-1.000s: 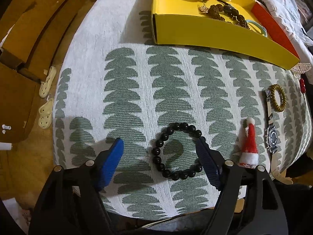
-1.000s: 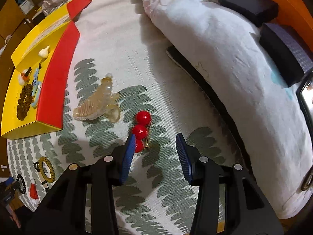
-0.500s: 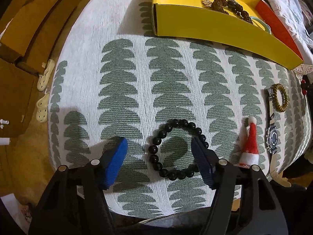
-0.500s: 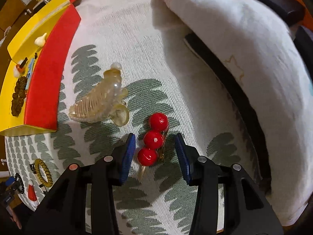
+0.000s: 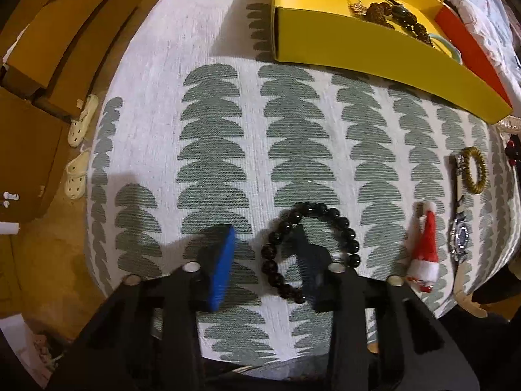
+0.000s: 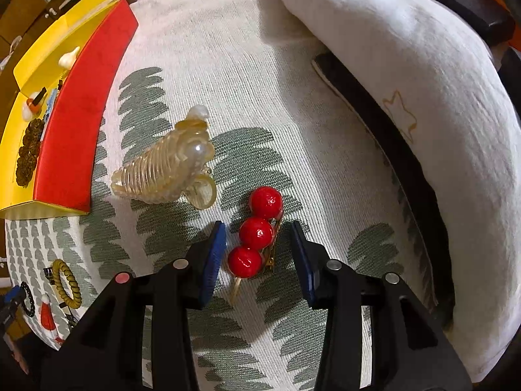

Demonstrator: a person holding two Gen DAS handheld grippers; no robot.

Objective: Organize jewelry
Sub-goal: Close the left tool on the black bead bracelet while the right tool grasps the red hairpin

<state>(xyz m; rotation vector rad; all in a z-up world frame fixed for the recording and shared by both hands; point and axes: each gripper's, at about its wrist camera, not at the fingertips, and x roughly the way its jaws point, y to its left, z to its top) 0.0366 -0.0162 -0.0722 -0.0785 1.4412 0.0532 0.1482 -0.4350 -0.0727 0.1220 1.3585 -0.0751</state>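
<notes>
A black bead bracelet (image 5: pixel 345 228) lies flat on the leaf-patterned cloth (image 5: pixel 221 123). My left gripper (image 5: pixel 265 241) points down over it, jaws closing. One blue pad (image 5: pixel 223 267) stands outside the ring and the other finger is inside it, so the ring's left arc is between them, untouched. In the right wrist view a hair clip with three red balls (image 6: pixel 257 233) lies between the pads of my right gripper (image 6: pixel 258 247), whose jaws are closing. Its left pad (image 6: pixel 211 260) is almost at the lowest ball. The yellow box (image 5: pixel 358 52) holds several pieces.
A Santa-hat clip (image 5: pixel 425 247), a wristwatch (image 5: pixel 459 238) and a gold coil hair tie (image 5: pixel 475 169) lie right of the bracelet. A clear claw clip (image 6: pixel 166 169) sits beside the box's red flap (image 6: pixel 75 123). A white duvet (image 6: pixel 407 81) and black boxes (image 6: pixel 462 3) lie beyond.
The left jaws have narrowed a lot and the right finger now stands inside the bracelet's ring. The right gripper has come down over the red-ball clip, which now lies between its pads.
</notes>
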